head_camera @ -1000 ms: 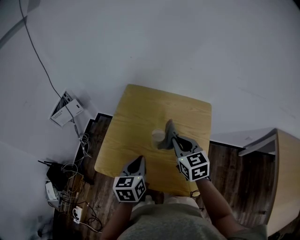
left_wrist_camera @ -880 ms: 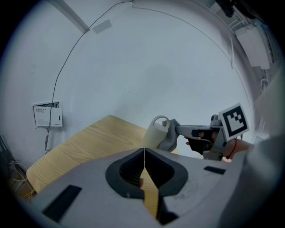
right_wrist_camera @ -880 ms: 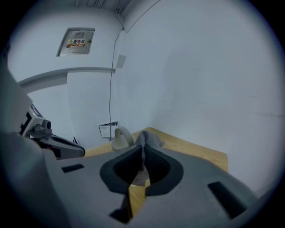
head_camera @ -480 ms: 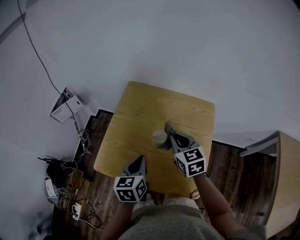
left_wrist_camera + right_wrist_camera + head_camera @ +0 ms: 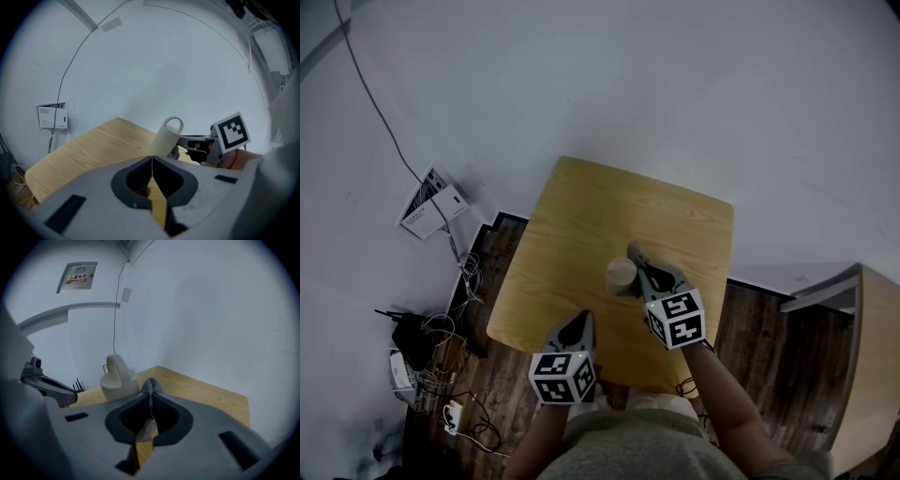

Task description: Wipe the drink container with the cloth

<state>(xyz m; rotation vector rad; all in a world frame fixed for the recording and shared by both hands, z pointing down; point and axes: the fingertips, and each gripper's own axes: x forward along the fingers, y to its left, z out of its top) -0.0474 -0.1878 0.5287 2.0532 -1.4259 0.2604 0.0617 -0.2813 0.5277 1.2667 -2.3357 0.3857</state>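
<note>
A pale mug (image 5: pixel 621 275) stands near the middle of the wooden table (image 5: pixel 581 216). In both gripper views its handle shows on the upper side: mug (image 5: pixel 165 138), mug (image 5: pixel 118 377). My right gripper (image 5: pixel 633 255) is just right of the mug, close against it, and is shut on a grey cloth (image 5: pixel 150 387) that sticks out past the tips toward the mug. The same right gripper (image 5: pixel 150 398) shows cloth between its jaws. My left gripper (image 5: pixel 583 321) hovers at the table's near edge, shut and empty, with the left gripper (image 5: pixel 152 161) pointing toward the mug.
The table stands against a white wall. Cables and power strips (image 5: pixel 431 375) lie on the dark wood floor to the left. A small panel (image 5: pixel 431 214) sits low on the wall. A wooden cabinet (image 5: pixel 867 356) is at the right.
My right gripper with the cloth has shifted a little left and closer to the mug. The left gripper has stayed put.
</note>
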